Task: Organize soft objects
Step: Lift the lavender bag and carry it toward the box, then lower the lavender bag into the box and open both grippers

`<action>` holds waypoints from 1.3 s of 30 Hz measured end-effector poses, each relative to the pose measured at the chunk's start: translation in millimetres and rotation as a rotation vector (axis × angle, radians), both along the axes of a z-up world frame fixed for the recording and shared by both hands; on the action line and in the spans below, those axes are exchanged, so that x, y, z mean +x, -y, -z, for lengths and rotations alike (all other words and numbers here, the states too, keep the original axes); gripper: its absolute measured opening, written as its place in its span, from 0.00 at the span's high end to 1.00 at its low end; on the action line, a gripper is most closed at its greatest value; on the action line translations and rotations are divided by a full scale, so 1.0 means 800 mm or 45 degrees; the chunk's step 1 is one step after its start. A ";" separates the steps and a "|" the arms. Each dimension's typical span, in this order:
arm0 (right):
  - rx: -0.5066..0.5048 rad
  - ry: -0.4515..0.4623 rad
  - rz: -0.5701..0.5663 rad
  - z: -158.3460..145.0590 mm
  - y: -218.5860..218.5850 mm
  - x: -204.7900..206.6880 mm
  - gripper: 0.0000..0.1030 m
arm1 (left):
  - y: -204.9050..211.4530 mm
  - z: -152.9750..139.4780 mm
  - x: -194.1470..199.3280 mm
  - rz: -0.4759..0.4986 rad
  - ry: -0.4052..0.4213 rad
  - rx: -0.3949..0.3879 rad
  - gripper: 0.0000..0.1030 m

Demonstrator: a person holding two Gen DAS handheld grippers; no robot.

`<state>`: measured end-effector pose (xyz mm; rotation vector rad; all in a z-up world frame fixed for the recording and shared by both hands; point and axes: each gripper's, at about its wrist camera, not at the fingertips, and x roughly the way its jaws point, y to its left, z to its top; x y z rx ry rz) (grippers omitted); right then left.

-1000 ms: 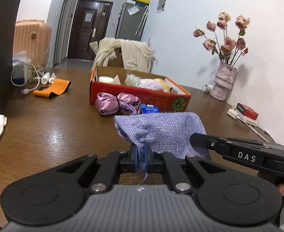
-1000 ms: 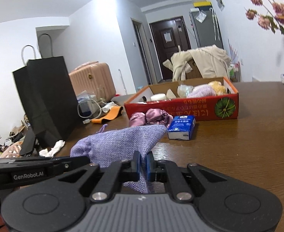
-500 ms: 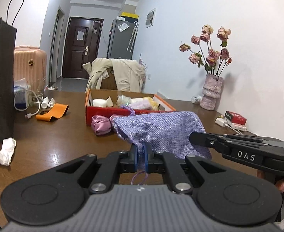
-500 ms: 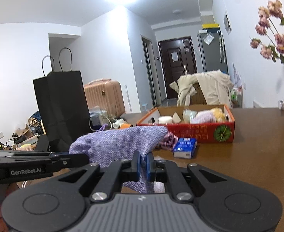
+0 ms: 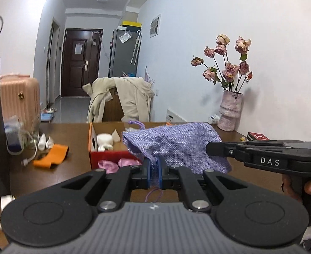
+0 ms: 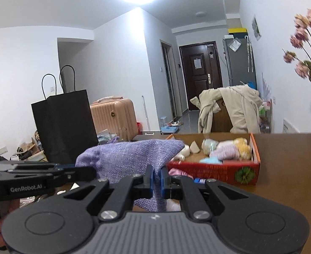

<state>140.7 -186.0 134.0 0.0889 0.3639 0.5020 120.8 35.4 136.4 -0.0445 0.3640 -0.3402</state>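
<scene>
A lilac woven drawstring pouch (image 5: 176, 144) hangs in the air between both grippers, above the brown table. My left gripper (image 5: 154, 172) is shut on its near edge; the pouch's cord dangles below. My right gripper (image 6: 156, 176) is shut on the pouch (image 6: 132, 158) at its other edge. Behind it stands a red cardboard box (image 6: 214, 169) holding several soft items: lilac, yellow and pale blue pieces (image 6: 229, 150). Pink satin scrunchies (image 5: 117, 164) lie in front of the box (image 5: 111, 155).
An orange band (image 5: 51, 155), white cable and small bottles lie at the table's left. A black paper bag (image 6: 64, 124) stands at the left. A vase of dried roses (image 5: 229, 114) and a small red box (image 5: 257, 136) stand by the right wall. A blue packet (image 6: 198, 181) peeks below the box.
Both grippers have lifted the pouch up off the table and carried it toward the red box; the views have tilted upward and the box looks nearer.
</scene>
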 end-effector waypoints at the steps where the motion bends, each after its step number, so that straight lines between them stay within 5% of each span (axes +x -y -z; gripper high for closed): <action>1: 0.003 -0.002 -0.005 -0.004 0.000 0.009 0.94 | 0.000 -0.003 0.010 0.000 0.003 0.007 0.93; 19: 0.020 -0.215 -0.059 -0.024 -0.015 0.244 0.94 | -0.024 -0.024 0.229 0.022 -0.136 0.031 0.93; 33: -0.061 -0.485 -0.075 0.060 -0.056 0.404 0.90 | -0.033 0.061 0.377 -0.040 -0.366 0.139 0.92; 39: -0.105 -0.594 -0.103 0.113 -0.077 0.427 0.89 | -0.038 0.114 0.401 -0.062 -0.456 0.213 0.90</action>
